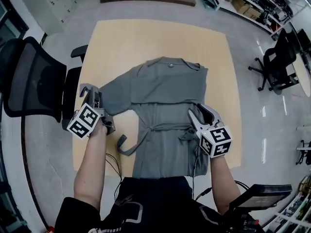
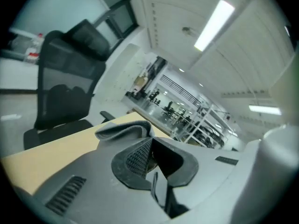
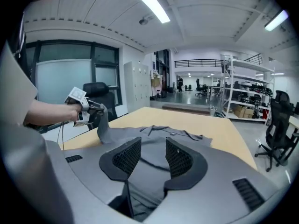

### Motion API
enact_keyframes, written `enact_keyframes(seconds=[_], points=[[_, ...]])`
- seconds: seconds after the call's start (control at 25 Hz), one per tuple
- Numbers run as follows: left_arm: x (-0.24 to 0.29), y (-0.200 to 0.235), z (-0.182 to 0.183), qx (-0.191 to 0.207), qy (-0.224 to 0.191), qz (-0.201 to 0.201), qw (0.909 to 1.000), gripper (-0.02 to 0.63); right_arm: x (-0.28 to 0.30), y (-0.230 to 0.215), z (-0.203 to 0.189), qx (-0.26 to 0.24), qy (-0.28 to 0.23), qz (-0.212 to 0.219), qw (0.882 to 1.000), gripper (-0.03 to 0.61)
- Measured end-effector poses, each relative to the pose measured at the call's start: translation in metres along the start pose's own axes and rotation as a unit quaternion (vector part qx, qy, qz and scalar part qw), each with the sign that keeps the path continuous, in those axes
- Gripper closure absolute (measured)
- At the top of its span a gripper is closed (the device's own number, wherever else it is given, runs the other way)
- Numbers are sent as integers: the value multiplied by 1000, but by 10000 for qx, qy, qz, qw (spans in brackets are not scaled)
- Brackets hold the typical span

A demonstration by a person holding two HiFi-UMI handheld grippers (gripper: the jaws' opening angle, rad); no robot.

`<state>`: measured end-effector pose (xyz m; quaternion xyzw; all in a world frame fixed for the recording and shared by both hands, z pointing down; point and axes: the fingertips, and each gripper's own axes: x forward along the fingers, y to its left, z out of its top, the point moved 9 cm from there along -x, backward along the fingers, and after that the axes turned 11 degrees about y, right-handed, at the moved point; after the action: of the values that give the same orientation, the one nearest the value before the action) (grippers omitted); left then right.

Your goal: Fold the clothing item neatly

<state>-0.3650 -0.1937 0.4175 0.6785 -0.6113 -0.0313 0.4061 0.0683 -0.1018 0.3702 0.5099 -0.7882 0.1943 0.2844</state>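
Grey cloth covers the middle of the pale wooden counter (image 1: 146, 38): a shirt (image 1: 167, 101) lies flat there, with its collar (image 1: 170, 62) at the far side and its hem at the near edge, close to the person. A thin belt (image 1: 160, 126) crosses the waist, and one loose end lies on bare wood to the left of the body. The left hand-held gripper (image 1: 95, 97) is clenched on the end of the left sleeve (image 1: 119, 93) and holds it raised over the left edge of the counter. The right hand-held gripper (image 1: 198, 110) is released, jaws apart, above the right side of the shirt near the waist; the cloth shows below the gap. A black chair (image 1: 34, 79) stands left of the counter.
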Motion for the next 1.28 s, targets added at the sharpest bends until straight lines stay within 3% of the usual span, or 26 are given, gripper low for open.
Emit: enact_keyframes(seconds=[0.08,0.16,0.4,0.48,0.64,0.68,0.8,0.84,0.96,1.04,1.08,1.12,1.16,1.2,1.28], points=[[25,-55,-10,867,211,-254,9957,605,-17,-28,-20,242,-79,-125,9996,414],[54,-113,-28,1593,506,-603,9841,604,-34,-54,-40,446,-131,-257,9986,416],[126,-247,-130,2933,1477,-1227,9365,604,-81,-123,-98,796,-50,-508,9955,414],[144,-283,-175,3416,1903,-1385,9099,604,-98,-141,-119,1002,-49,-592,9932,414],[178,-333,-261,4664,2630,-1512,8309,604,-114,-165,-155,1343,-74,-836,9874,414],[181,-337,-275,4866,2701,-1444,8182,604,-114,-167,-162,1366,-66,-844,9870,414],[178,-329,-293,5187,2794,-1081,8008,604,-113,-165,-172,1279,-19,-699,9893,414],[181,-331,-302,5293,2966,-1075,7876,604,-116,-167,-173,1287,-19,-701,9892,414],[187,-341,-325,5534,3702,-1461,7317,601,-122,-177,-177,1358,-57,-721,9881,414],[184,-345,-323,5726,3707,-1710,7109,591,-115,-180,-175,1389,-95,-639,9882,414],[183,-349,-321,5750,3654,-1879,7075,572,-111,-180,-175,1415,-112,-600,9881,414],[183,-353,-319,5657,3640,-2075,7103,508,-109,-181,-175,1444,-120,-574,9878,414],[184,-355,-318,5441,3654,-2241,7212,441,-107,-181,-176,1469,-119,-555,9875,416],[186,-355,-314,5150,3656,-2310,7401,410,-105,-180,-175,1480,-116,-534,9875,414],[190,-342,-293,4620,3571,-2024,7861,408,-101,-180,-172,1449,-135,-470,9882,414]])
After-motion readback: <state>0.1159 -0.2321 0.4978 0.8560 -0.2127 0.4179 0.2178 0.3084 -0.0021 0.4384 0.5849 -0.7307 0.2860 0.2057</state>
